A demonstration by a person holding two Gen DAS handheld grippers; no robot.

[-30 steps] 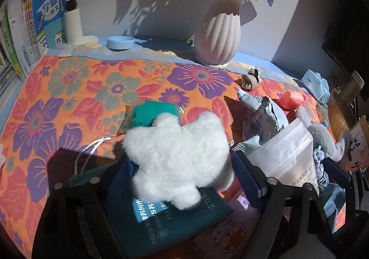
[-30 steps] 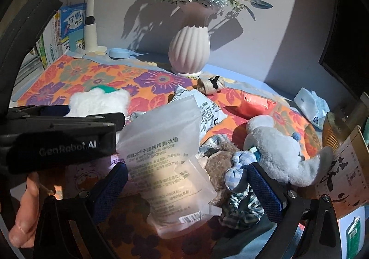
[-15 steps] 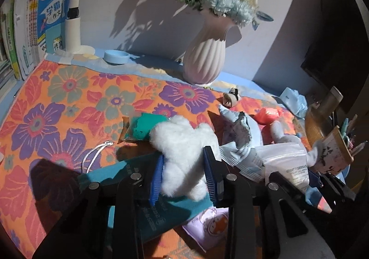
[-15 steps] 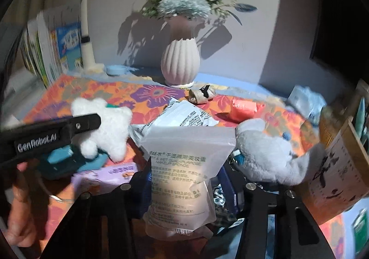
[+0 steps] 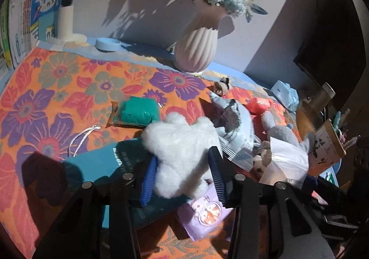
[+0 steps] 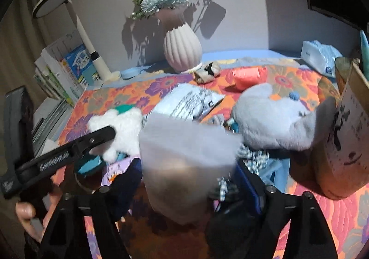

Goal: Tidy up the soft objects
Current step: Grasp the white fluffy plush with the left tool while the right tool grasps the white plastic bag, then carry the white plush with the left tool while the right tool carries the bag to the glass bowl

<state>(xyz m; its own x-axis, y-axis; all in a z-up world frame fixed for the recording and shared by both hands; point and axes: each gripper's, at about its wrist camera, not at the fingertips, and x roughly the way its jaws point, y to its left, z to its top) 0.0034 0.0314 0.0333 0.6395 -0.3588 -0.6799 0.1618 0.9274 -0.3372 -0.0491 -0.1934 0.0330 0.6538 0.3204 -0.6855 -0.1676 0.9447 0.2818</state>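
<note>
I have the white plush toy (image 5: 182, 150) between the blue pads of my left gripper (image 5: 184, 176); its jaws have just been opening a little, yet both pads look pressed into the fluff, so I read it as pinched. It lies in front of the ribbed vase (image 5: 196, 49), on a teal pouch (image 5: 99, 166). I judge it light, very squashy and not slippery or fragile; taking it across the thick middle should hold better than by a floppy limb.

My right gripper (image 6: 188, 178) has a frosted zip bag (image 6: 184, 157) between its pads, jaws just opening. The frame is blurred, so I cannot tell whether they bite or only flank it. That bag looks thin, slick and crumply.

Only the right view shows the grey plush (image 6: 276, 118) whole, to the right of the vase, and the left tool's side. Only the left view shows the teal pouch laid out and the green packet (image 5: 138, 111).
</note>
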